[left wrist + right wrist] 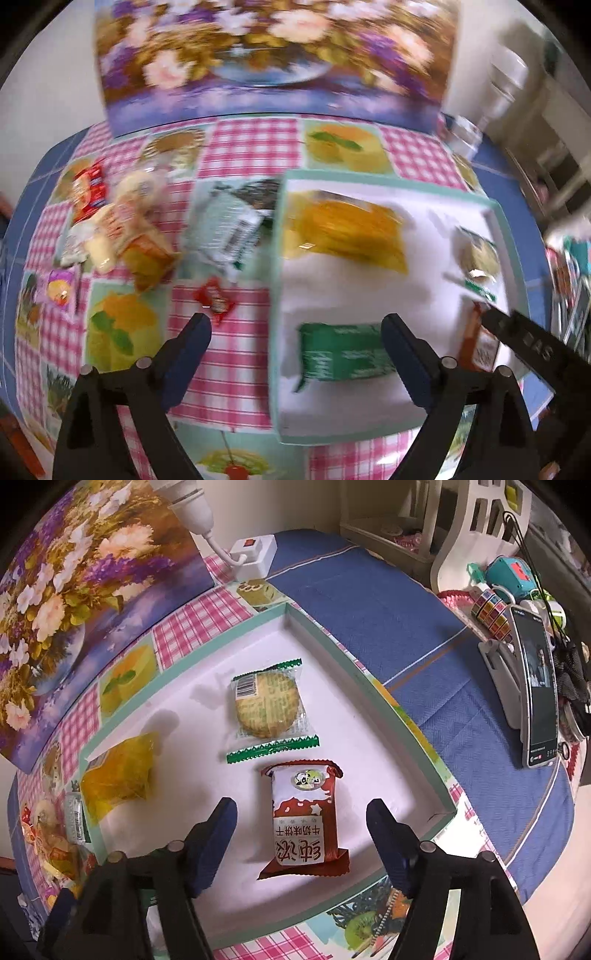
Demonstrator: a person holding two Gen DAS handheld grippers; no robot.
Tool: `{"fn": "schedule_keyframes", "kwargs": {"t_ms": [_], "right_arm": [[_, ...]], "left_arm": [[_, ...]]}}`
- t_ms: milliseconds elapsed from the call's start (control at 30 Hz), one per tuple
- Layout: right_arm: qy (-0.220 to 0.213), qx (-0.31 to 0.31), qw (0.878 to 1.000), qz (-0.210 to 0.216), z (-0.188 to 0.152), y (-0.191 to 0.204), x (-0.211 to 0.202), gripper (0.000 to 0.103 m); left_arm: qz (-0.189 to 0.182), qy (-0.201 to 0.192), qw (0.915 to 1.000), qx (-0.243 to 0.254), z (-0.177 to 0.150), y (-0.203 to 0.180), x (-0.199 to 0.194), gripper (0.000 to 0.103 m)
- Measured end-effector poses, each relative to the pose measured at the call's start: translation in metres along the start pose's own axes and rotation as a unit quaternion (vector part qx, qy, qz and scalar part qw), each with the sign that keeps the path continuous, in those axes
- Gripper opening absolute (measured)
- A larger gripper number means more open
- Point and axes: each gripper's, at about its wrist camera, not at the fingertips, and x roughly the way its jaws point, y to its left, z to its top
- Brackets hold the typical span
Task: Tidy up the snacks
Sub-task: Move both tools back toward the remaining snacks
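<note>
red-brown biscuit packet [304,818], chinese label "牛奶味饼干"

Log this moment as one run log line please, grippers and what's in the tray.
left gripper: open, empty | right gripper: open, above red biscuit pack | tray: red pack, round cracker, yellow packet, green packet

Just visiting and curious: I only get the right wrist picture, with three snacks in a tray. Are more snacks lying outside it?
Observer: Yes. The left wrist view shows a small red candy on the tablecloth, left of the tray.
Operator: Is the other gripper holding anything?
Observer: No. The left gripper is open and empty, over the tray's left edge.
Operator: Anything else in the tray?
Observer: A green packet lies in it too, close to the left gripper.
</note>
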Motion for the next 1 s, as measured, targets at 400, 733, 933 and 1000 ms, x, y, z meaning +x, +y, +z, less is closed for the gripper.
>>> {"fn": "schedule_keyframes", "kwargs": {"t_ms": [400, 733, 933, 1000], "right_arm": [[-0.01, -0.025, 0.999, 0.019, -0.002, 0.012, 0.0, 0.103], [-0.016, -0.025, 0.999, 0.025, -0.002, 0.02, -0.008, 0.103], [-0.026, -0.028, 0.999, 0.028, -0.004, 0.026, -0.018, 0.103], [-0.034, -0.031, 0.998, 0.036, -0.006, 0.031, -0.024, 0.103]], "left_arm": [[0.021, -0.017, 0.9956, -0.09, 0.006, 0.05, -0.006, 0.094], [0.058, -0.039, 0.9927, -0.098, 0.012, 0.081, -0.023, 0.094], [0.077, -0.062, 0.9892, -0.108, 0.017, 0.107, -0.039, 0.094], [0.083, -0.07, 0.9872, -0.117, 0.018, 0.116, -0.045, 0.094]]}}
